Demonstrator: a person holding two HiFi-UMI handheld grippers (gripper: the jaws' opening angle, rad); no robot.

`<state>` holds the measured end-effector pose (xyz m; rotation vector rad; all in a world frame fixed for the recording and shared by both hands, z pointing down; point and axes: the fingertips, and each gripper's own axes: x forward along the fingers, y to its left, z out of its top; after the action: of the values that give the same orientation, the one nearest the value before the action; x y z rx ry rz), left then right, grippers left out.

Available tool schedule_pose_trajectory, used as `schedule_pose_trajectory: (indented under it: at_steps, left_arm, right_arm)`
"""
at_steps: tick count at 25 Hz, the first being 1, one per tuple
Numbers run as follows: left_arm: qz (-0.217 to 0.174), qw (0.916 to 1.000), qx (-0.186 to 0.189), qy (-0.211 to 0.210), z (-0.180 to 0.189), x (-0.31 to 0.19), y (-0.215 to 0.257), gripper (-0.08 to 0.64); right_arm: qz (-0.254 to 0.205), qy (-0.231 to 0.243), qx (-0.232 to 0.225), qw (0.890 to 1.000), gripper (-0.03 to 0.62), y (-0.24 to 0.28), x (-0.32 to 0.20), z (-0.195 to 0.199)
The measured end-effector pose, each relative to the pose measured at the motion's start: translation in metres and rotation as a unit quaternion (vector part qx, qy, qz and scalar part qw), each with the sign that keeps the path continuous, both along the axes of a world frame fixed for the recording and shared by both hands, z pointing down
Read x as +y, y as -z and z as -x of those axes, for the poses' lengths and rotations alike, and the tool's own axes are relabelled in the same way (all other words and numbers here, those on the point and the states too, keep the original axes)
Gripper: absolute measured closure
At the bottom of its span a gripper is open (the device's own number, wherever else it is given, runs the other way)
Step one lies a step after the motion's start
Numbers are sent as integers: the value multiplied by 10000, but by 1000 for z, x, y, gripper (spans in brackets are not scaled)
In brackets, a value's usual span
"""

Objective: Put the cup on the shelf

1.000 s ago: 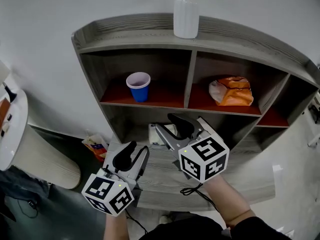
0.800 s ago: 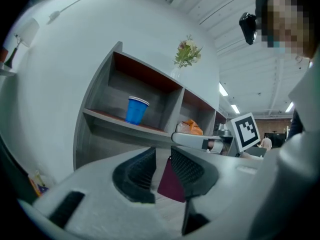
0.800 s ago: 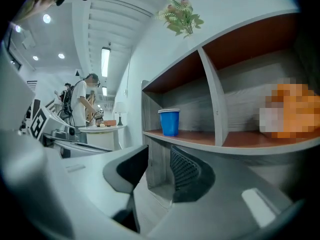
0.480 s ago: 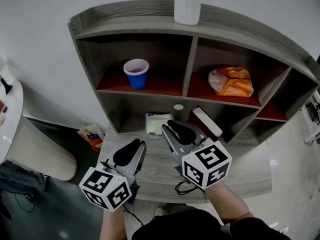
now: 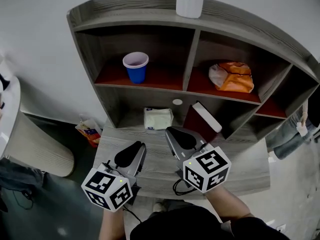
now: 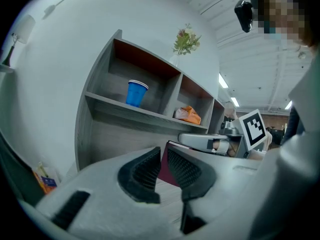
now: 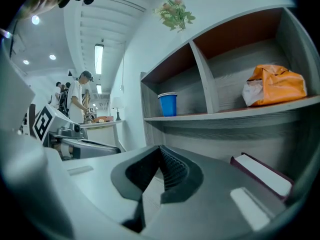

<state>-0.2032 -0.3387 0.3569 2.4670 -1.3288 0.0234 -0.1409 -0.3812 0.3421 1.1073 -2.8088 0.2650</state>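
Right gripper (image 7: 160,153) closed and empty, facing the shelf (image 7: 203,79)
Its jaws have just closed, tips together with nothing between them. Beyond them a blue cup (image 7: 168,104) stands upright in the left upper compartment, and an orange bag (image 7: 275,86) lies in the compartment to its right.

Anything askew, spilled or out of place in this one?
The cup stands upright in the upper left compartment, nothing spilled. Two oddities: the dark red book on the lower level leans tilted, and a snack packet lies on the floor beside the left side of the shelf.
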Motion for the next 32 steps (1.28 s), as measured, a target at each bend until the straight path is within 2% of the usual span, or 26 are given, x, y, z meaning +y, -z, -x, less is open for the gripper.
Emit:
schedule_pose_trajectory:
  at_steps: [15,25,32]
  left_arm:
    - [259,9996,-35,-57,-16,10,-27,523]
    - [252,9996,-82,-109,-20,7,-28,523]
    - [277,9995,-77,-121,-17,8,-28,523]
  right_arm:
    - [383,22,132,9992,595,-33,16,-19]
    - [308,24,143,9994,595,-29,15,-18]
    - [432,39,164,9989,595,-33,15,-17]
